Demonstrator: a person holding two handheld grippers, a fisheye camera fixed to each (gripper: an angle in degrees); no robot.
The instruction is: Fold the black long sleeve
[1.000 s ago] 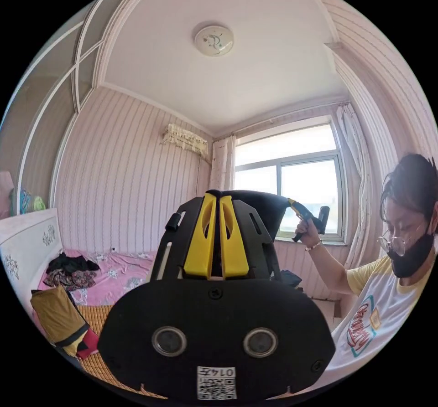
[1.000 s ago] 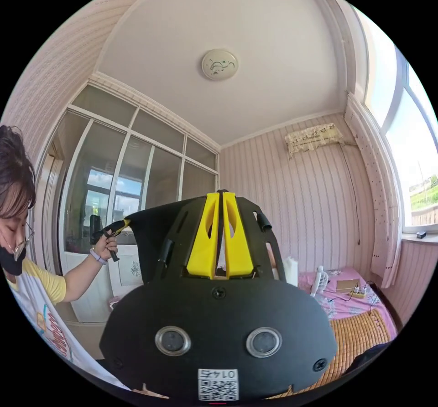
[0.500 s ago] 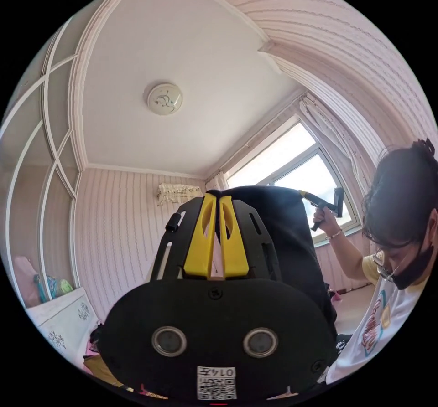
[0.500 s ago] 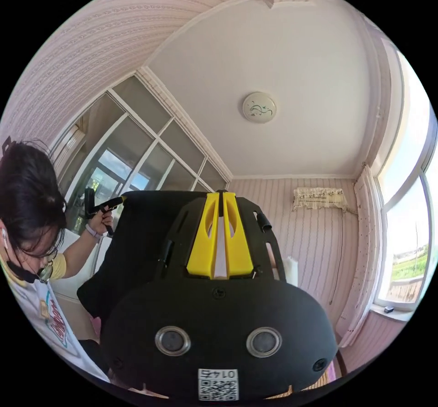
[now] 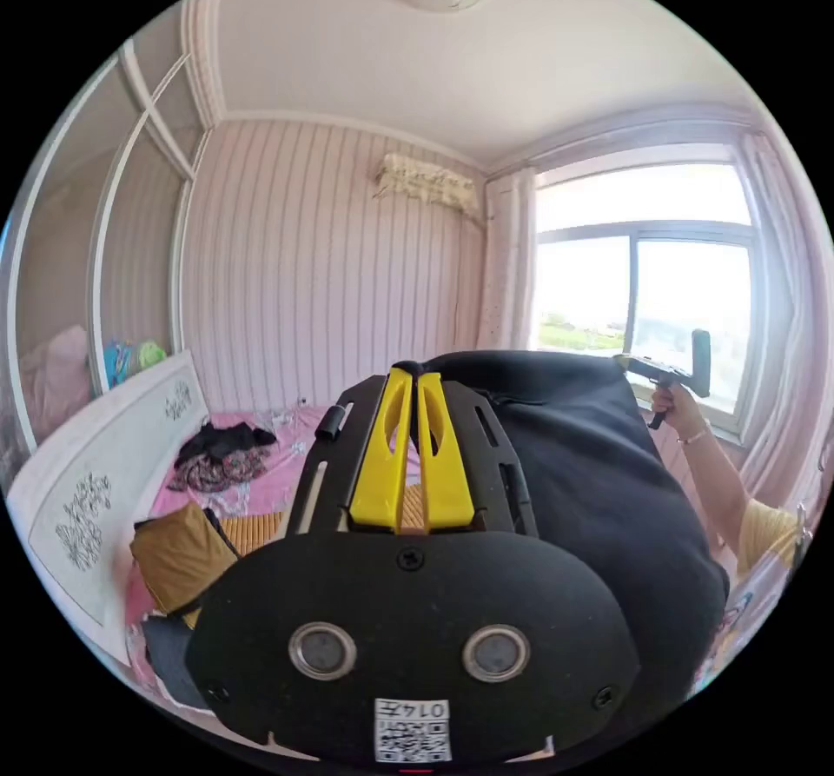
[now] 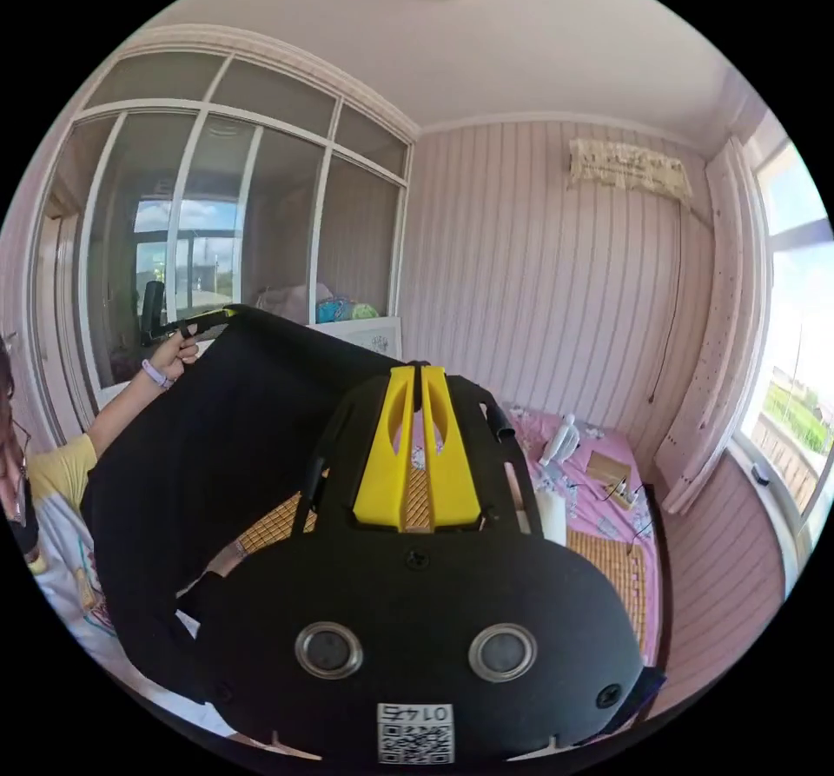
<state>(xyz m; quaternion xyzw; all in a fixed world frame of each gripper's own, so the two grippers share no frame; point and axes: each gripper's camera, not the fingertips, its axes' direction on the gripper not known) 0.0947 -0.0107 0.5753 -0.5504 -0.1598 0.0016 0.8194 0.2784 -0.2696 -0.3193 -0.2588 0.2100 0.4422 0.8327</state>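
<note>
My left tool [image 5: 415,374] was clamped on one top corner of the black shirt [image 5: 599,480], my right tool [image 6: 418,370] on the other, so the shirt hung stretched between them above the bed [image 6: 621,554]. I judged a slack pinch could let a corner slip and the shirt would drop crumpled. I counted two tools, one shirt, one bed, one clothes heap [image 5: 221,454].

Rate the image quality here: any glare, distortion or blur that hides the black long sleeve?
Left gripper view: the window is blown out, and fisheye bends the walls; the black long sleeve reads as a flat dark mass with little fold detail. Right gripper view: lighting is even and the garment edge is sharp, with glare only at the window.
</note>
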